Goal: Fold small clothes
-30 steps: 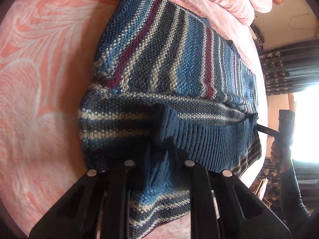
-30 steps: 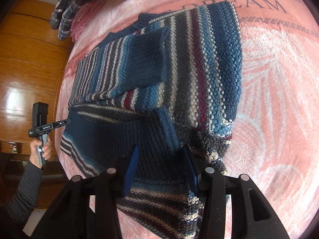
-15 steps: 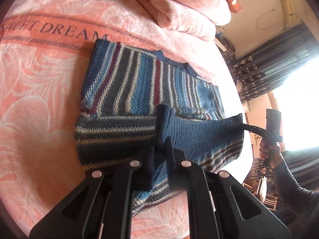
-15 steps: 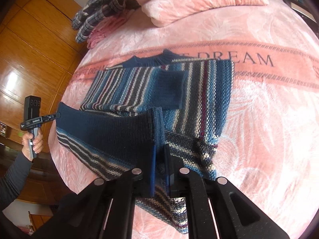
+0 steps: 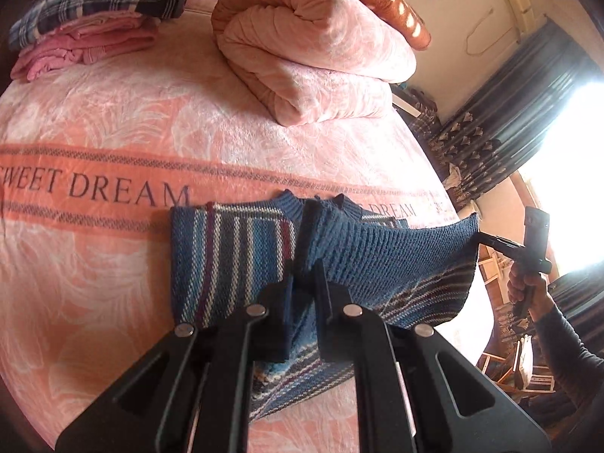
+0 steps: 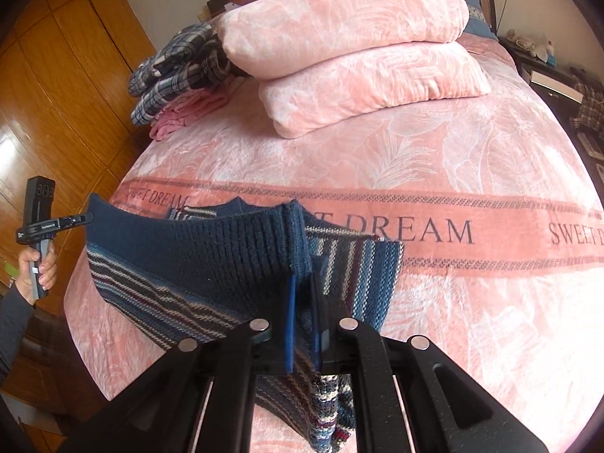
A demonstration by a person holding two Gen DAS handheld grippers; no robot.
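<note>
folded blankets (image 6: 351,49) beyond lifted sweater (image 6: 196,260)

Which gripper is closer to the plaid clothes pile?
Left. The left gripper pinches the sweater corner on the side of the plaid clothes pile; the right gripper pinches the other corner, farther away.

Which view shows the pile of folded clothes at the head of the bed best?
The left wrist view: the folded clothes pile is nearer, with the plaid garment clearly stacked on pink ones. The right wrist view shows the same pile smaller, beside the pink blanket, its layers harder to separate.
</note>
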